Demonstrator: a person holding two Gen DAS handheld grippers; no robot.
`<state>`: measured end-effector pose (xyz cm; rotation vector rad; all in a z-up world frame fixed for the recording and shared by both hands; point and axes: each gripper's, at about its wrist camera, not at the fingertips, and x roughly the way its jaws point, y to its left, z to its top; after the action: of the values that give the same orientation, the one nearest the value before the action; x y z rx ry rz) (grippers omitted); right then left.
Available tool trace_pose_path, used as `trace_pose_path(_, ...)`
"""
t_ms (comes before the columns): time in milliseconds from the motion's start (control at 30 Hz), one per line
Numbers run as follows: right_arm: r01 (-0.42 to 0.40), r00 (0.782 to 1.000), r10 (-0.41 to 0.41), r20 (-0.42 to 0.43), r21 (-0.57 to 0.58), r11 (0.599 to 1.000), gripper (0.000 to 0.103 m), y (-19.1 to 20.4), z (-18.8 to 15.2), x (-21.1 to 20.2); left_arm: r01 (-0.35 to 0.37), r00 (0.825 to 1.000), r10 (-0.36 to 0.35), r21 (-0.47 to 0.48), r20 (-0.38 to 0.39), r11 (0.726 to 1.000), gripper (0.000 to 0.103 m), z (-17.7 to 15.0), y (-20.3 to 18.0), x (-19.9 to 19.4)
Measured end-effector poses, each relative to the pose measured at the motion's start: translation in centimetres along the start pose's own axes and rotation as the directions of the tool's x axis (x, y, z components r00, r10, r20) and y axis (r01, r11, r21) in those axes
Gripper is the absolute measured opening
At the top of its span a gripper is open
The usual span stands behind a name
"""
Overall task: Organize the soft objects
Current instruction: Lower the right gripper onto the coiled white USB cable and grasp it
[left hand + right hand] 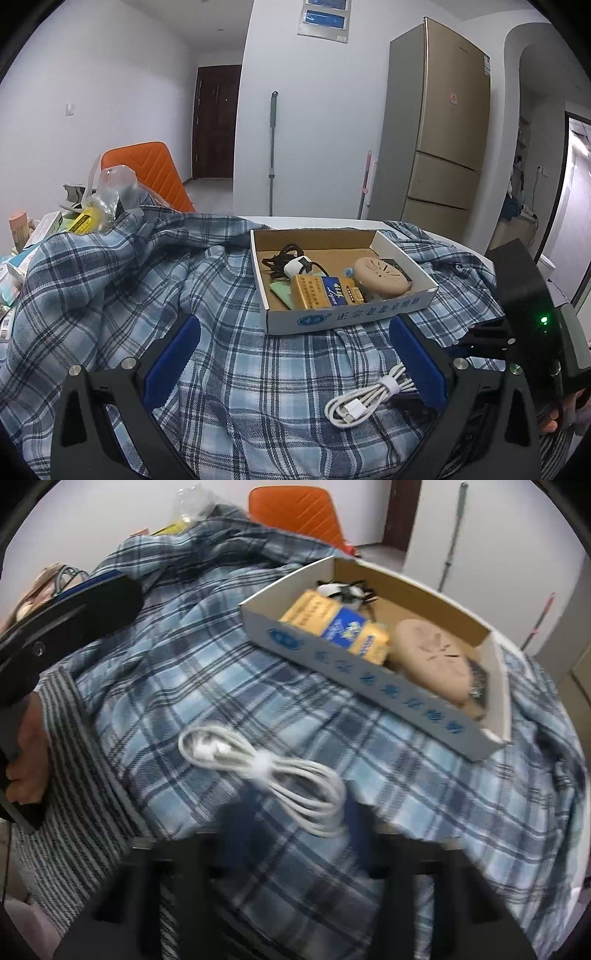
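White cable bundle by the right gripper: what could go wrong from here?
1. The right gripper pinches only the end loops of the white cable bundle; it may slip or snag the plaid cloth.
2. The cardboard box is already crowded, so the cable may catch its wall.

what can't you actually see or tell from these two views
- Right gripper: right wrist view, motion blur smears its grip on the white cable.
- Box contents: left wrist view, items overlap.
- Table: plaid cloth covers it.
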<state>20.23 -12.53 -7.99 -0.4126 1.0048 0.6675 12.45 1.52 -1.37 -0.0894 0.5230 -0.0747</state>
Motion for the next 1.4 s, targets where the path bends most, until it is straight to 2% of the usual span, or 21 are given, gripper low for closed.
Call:
trace_pose_path(133, 0.047, 0.999, -0.049, 0.017, 0.079, 0.996, 0.010, -2.1, -0.3, -1.3, 0.001, 1.000, -0.001, 0.006, 0.004, 1.000, 0.103, 0.0, -0.1, 0.0)
trace_pose_path(333, 0.055, 0.998, -0.056, 0.008, 0.125, 0.991, 0.009, -3.9, -1.7, -2.7, 0.000, 1.000, 0.000, 0.003, 0.004, 1.000, 0.103, 0.0, -0.1, -0.1)
trace_pose_path(400, 0.036, 0.999, -0.035, -0.011, 0.124, 0.992, 0.009, -3.8, -2.2, -3.1, -0.001, 1.000, 0.001, 0.003, 0.004, 1.000, 0.103, 0.0, -0.1, -0.1)
trace_pose_path(467, -0.017, 1.000, 0.018, -0.008, 0.112, 0.994, 0.011, -3.5, -2.7, -3.5, 0.000, 1.000, 0.000, 0.004, 0.004, 1.000, 0.103, 0.0, 0.0, -0.1)
trace_pose_path(500, -0.032, 0.999, 0.033, -0.008, 0.086, 0.996, 0.015, -3.1, -2.6, -3.6, 0.000, 1.000, 0.000, 0.004, 0.005, 1.000, 0.103, 0.0, 0.0, -0.1)
trace_pose_path(533, -0.025, 1.000, 0.025, -0.003, 0.062, 0.998, 0.029, -2.6, -2.5, -3.6, 0.001, 1.000, -0.001, 0.004, 0.006, 1.000, 0.103, 0.0, 0.0, -0.1)
trace_pose_path(567, -0.009, 1.000, 0.008, 0.019, 0.043, 0.999, 0.052, -2.3, -2.2, -3.8, 0.001, 1.000, -0.001, 0.005, 0.008, 1.000, 0.103, 0.0, -0.1, -0.2)
trace_pose_path(600, 0.003, 0.999, -0.004, 0.046, 0.028, 1.000, 0.064, -2.0, -1.9, -3.8, 0.001, 1.000, -0.001, 0.006, 0.010, 1.000, 0.103, 0.1, -0.1, -0.2)
trace_pose_path(633, -0.001, 0.998, 0.000, 0.069, 0.011, 1.000, 0.070, -1.7, -1.5, -3.7, -0.001, 1.000, 0.000, 0.010, 0.013, 1.000, 0.103, 0.1, -0.1, -0.3)
trace_pose_path(733, -0.047, 0.996, 0.049, 0.073, -0.024, 0.999, 0.070, -1.2, -0.2, -2.8, -0.008, 1.000, 0.008, 0.016, 0.027, 1.000, 0.103, 0.1, -0.2, -0.5)
trace_pose_path(800, -0.044, 0.995, 0.048, 0.088, -0.055, 0.998, 0.069, -0.5, 0.6, -2.1, -0.013, 0.999, 0.012, 0.017, 0.036, 1.000, 0.103, 0.1, -0.2, -0.8)
trace_pose_path(900, -0.050, 0.994, 0.058, 0.094, -0.082, 0.995, 0.056, 0.0, 1.5, -1.2, -0.015, 0.999, 0.014, 0.015, 0.044, 1.000, 0.103, 0.2, -0.1, -1.0)
trace_pose_path(967, -0.080, 0.995, 0.083, 0.051, -0.067, 0.995, 0.048, -0.1, 1.7, -0.2, -0.012, 0.999, 0.012, 0.012, 0.042, 1.000, 0.103, 0.2, 0.0, -0.9)
trace_pose_path(1100, -0.117, 0.993, 0.117, 0.004, -0.038, 0.992, 0.048, -0.7, 0.9, 0.5, -0.010, 0.999, 0.010, 0.011, 0.034, 1.000, 0.103, 0.2, 0.0, -0.8)
trace_pose_path(1300, -0.179, 0.983, 0.176, -0.048, -0.083, 0.980, 0.048, 0.2, -0.7, -1.2, -0.008, 0.999, 0.007, 0.026, 0.048, 1.000, 0.103, 0.1, -0.3, -1.1)
trace_pose_path(1400, -0.143, 0.988, 0.135, -0.071, -0.125, 0.982, 0.048, 1.1, -0.9, -1.1, -0.007, 0.999, 0.006, 0.029, 0.048, 1.000, 0.103, 0.1, -0.4, -1.1)
